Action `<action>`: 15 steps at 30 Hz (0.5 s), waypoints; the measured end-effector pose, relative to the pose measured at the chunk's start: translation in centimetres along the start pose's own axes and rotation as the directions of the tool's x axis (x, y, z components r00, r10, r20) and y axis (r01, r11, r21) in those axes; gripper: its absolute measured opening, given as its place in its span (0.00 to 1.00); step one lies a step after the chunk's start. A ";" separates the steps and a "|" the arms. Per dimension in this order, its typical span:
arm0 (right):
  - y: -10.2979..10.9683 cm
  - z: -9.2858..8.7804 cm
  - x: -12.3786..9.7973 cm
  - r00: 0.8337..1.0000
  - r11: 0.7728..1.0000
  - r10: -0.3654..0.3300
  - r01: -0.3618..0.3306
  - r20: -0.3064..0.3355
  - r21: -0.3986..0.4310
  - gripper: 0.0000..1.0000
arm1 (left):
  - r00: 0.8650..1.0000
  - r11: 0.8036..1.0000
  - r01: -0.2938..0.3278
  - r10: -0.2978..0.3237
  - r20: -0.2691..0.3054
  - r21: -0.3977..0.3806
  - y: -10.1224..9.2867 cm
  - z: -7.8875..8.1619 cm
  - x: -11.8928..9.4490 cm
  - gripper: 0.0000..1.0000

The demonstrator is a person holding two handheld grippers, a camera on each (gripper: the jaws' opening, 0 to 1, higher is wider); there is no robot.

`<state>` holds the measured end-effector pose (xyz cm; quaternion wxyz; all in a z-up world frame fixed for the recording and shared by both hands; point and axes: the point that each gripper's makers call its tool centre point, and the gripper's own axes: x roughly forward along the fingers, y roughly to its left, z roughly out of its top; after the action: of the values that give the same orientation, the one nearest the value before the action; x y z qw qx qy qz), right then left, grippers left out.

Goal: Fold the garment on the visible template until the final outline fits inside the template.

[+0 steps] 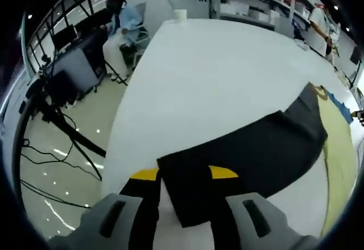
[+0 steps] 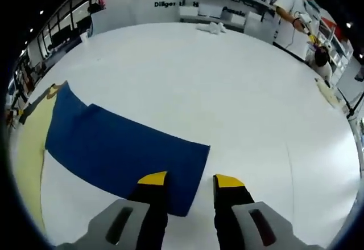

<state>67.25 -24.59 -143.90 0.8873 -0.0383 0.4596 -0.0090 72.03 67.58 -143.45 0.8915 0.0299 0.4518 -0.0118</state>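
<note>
A dark blue garment (image 1: 256, 147) lies flat on the white table (image 1: 216, 73), stretching from my left gripper (image 1: 184, 173) toward a pale yellow template sheet (image 1: 341, 147) at the right. One end of the cloth lies between the left gripper's yellow-tipped jaws, which stand apart. In the right gripper view the same garment (image 2: 125, 147) runs left to the template (image 2: 28, 142). My right gripper (image 2: 190, 180) is open over the garment's near end, its left jaw above the cloth and its right jaw above bare table.
The table's edge (image 1: 120, 130) drops to a shiny floor with cables and a black stand (image 1: 62, 119). A white cup (image 1: 180, 15) stands at the far edge. A seated person (image 1: 122, 25) and a standing person (image 2: 293, 16) are beyond. A white rag (image 2: 211, 28) lies far off.
</note>
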 end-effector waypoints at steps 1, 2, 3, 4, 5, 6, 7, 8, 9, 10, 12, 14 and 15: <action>0.0 0.0 0.0 1.000 1.000 -0.001 0.001 0.000 0.002 0.26 | 1.000 1.000 0.001 -0.001 -0.005 -0.007 0.0 -0.2 0.0 0.32; 0.0 0.0 0.0 1.000 1.000 -0.002 0.002 0.001 0.001 0.26 | 1.000 1.000 0.005 -0.005 -0.001 -0.016 -0.1 -0.2 0.0 0.32; 0.0 0.0 0.0 1.000 1.000 -0.001 0.001 0.002 0.004 0.25 | 1.000 1.000 0.002 -0.002 -0.001 -0.023 -0.1 -0.2 -0.1 0.32; 0.1 -0.1 0.0 1.000 1.000 0.000 0.000 0.002 0.006 0.24 | 1.000 1.000 0.002 -0.002 -0.001 -0.027 -0.2 -0.2 -0.1 0.31; 0.1 0.0 0.0 1.000 1.000 0.001 -0.001 0.003 0.003 0.24 | 1.000 1.000 -0.002 0.002 -0.001 -0.025 -0.1 -0.2 -0.1 0.30; 0.3 0.0 0.0 1.000 1.000 0.004 -0.004 0.003 0.001 0.22 | 1.000 1.000 -0.007 0.007 -0.002 -0.026 -0.1 -0.2 -0.1 0.28; 0.4 -0.1 0.0 1.000 1.000 0.010 -0.010 0.002 0.003 0.20 | 1.000 1.000 -0.011 0.011 -0.005 -0.029 0.0 -0.2 0.0 0.27; 0.4 0.0 0.0 1.000 1.000 0.011 -0.011 0.001 0.001 0.19 | 1.000 0.999 -0.022 0.021 -0.013 -0.034 0.1 -0.3 0.0 0.24; 0.4 0.0 0.0 1.000 1.000 0.010 -0.010 0.000 -0.001 0.16 | 1.000 0.999 -0.023 0.023 -0.016 -0.033 0.1 -0.3 0.0 0.17; 0.5 -0.1 0.0 1.000 1.000 0.011 -0.011 -0.002 -0.003 0.13 | 0.999 0.999 -0.037 0.036 -0.030 -0.014 0.3 -0.5 -0.1 0.12; 0.5 -0.3 -0.1 1.000 1.000 0.007 -0.007 -0.010 -0.017 0.07 | 0.998 0.999 -0.050 0.050 -0.041 0.004 0.8 -0.8 -0.2 0.05; 0.5 -0.5 -0.2 1.000 1.000 0.007 -0.007 -0.011 -0.008 0.05 | 0.998 0.998 -0.049 0.047 -0.044 -0.027 0.9 -0.9 -0.2 0.05; 0.5 -0.7 -0.3 1.000 1.000 0.005 -0.005 -0.013 -0.010 0.03 | 0.998 0.999 -0.050 0.049 -0.046 -0.021 0.8 -0.9 -0.2 0.05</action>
<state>66.50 -24.14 -144.08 0.8841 -0.0415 0.4654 -0.0045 71.20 68.40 -143.79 0.8814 0.0316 0.4711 0.0158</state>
